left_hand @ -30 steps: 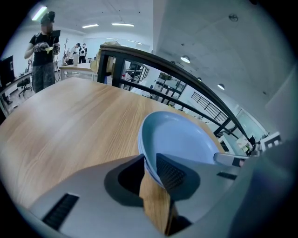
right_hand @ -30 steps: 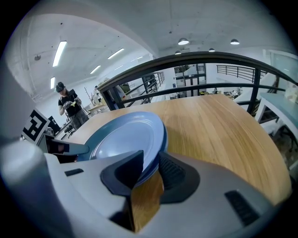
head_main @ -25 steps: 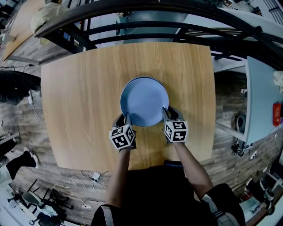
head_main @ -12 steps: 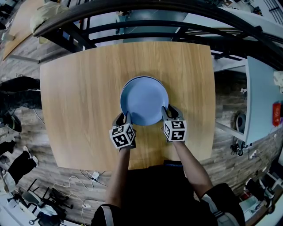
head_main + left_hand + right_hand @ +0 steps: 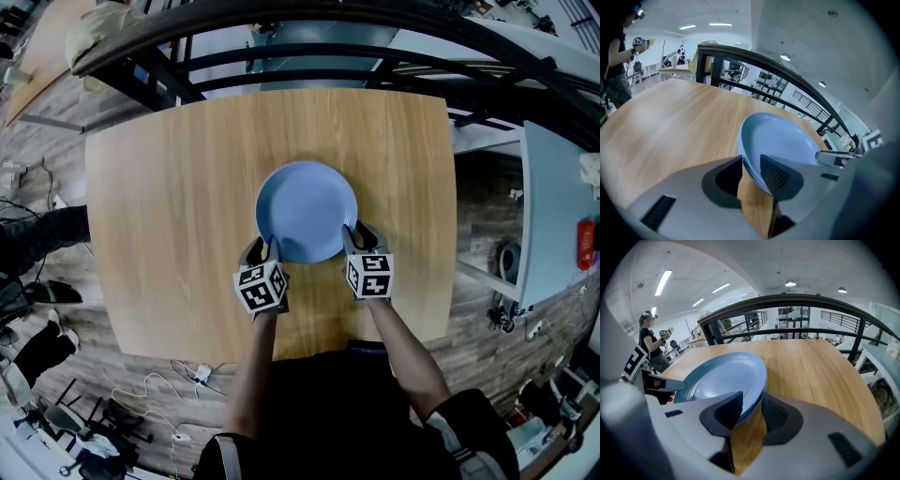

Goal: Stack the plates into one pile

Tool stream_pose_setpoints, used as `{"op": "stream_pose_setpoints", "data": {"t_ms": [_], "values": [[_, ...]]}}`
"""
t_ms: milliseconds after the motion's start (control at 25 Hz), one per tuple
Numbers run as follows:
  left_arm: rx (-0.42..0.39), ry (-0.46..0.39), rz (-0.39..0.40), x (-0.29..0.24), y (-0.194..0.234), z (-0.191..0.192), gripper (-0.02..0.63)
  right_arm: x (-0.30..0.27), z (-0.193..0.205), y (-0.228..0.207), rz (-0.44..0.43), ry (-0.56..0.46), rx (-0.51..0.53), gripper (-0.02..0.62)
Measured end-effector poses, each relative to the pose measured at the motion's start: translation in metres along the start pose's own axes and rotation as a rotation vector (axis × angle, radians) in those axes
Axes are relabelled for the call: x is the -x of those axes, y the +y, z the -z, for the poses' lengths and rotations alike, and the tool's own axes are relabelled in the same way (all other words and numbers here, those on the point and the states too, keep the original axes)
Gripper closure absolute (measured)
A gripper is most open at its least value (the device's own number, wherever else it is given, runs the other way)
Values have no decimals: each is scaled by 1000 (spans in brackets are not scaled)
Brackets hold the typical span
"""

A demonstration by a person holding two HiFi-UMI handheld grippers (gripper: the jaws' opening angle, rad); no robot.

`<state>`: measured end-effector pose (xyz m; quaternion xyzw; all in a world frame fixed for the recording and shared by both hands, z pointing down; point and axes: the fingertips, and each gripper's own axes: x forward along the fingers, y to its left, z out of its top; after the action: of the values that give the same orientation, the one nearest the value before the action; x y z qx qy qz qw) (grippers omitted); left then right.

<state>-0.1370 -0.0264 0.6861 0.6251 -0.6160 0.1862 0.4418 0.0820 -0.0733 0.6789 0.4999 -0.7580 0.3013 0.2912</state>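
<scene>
the pale wooden tabletop (image 5: pixel 169 206) fills most of the head view. a dark curved railing (image 5: pixel 309 21) arches past its far edge, and wood-patterned floor (image 5: pixel 56 281) lies around it. in the right gripper view a person (image 5: pixel 651 345) stands well back from the tabletop.

the blue plates (image 5: pixel 307 211) lie flat as one pile near the middle of the tabletop, a little toward your side. from above only the top plate shows. in the left gripper view a second rim edge seems to run just under the top one, though that is hard to be sure of.

your forearms (image 5: pixel 253 366) reach in over the near edge. your left gripper (image 5: pixel 263 251) sits at the pile's near-left rim and your right gripper (image 5: pixel 360 236) at its near-right rim. both tilt down toward the wood, and each has its marker cube (image 5: pixel 260 289) on the side nearest you.

on the left gripper, the fingers (image 5: pixel 776 176) have just been opening. they stand wide, with the pile's rim running between them and bare wood showing in the gap, so they are not clamping it.

the right gripper's fingers (image 5: pixel 774 416) have just been opening too. the rim lies between them, close to the inner one, with wood showing in the gap and no squeeze on the plate.
</scene>
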Motion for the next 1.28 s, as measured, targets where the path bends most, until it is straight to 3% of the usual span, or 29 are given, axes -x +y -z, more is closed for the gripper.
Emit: {"op": "stream_pose_setpoints", "data": {"t_ms": [560,1000,1280], "values": [[5,-32,1,9,5,-8,471,2,-1,-1,20,-12,12,433],[-1,-74,8,29,-2,-13,471,21,-20,7,4,-82,21,433],[-6,-118,30,51,-14,-15,501,43,-29,13,-18,-135,15,483]]}}
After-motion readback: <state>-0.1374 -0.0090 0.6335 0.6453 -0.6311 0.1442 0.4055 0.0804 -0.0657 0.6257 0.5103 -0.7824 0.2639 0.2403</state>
